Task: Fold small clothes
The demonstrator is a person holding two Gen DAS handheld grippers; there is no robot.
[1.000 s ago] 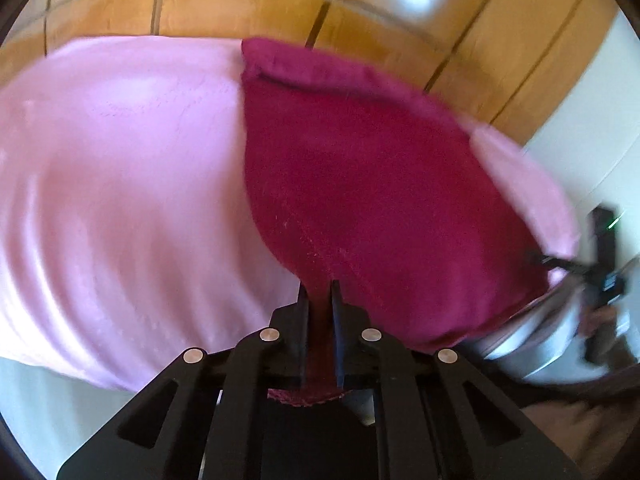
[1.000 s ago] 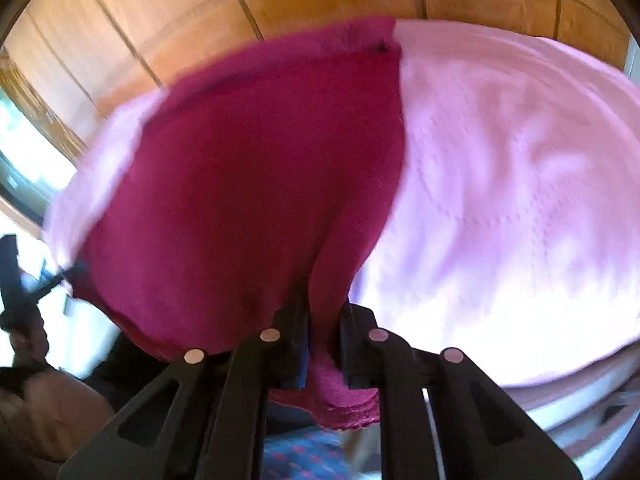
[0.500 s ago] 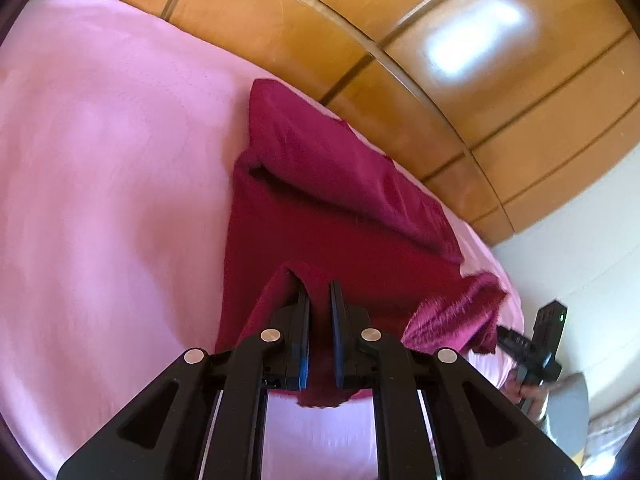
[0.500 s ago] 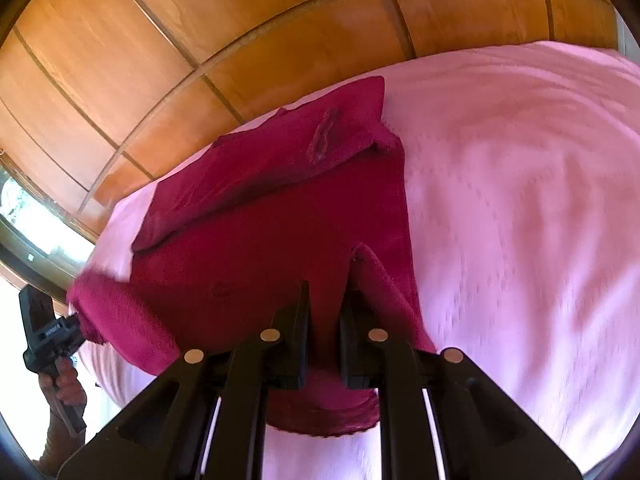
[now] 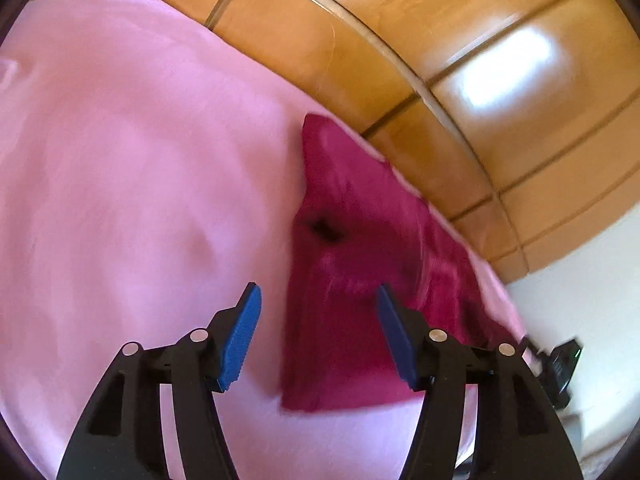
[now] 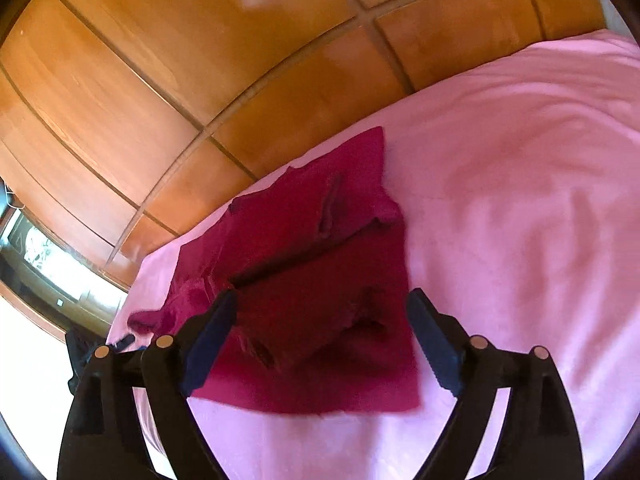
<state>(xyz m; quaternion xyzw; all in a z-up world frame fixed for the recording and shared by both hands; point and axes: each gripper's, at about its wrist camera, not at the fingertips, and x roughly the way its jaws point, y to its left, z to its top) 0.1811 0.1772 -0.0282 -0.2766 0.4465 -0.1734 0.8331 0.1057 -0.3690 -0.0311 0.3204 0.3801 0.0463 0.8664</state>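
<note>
A dark red garment (image 5: pixel 352 280) lies on the pink bed cover (image 5: pixel 140 200), folded over itself with a loose bunched end at the far side. It also shows in the right wrist view (image 6: pixel 320 280), where a folded layer lies across its middle. My left gripper (image 5: pixel 318 312) is open and empty, its blue pads either side of the garment's near left edge, above it. My right gripper (image 6: pixel 320 320) is open and empty, just above the garment's near right part. Nothing is held.
A glossy wooden panelled wall (image 5: pixel 440 60) runs along the bed's far edge, also in the right wrist view (image 6: pixel 200 80). The pink cover (image 6: pixel 520 200) spreads wide to the right. The other gripper (image 5: pixel 560 364) shows at the far right edge. A window (image 6: pixel 40 264) is at the left.
Both grippers have opened and let go of the red garment, which now lies folded on the bed. Both have drawn back a little from it.
</note>
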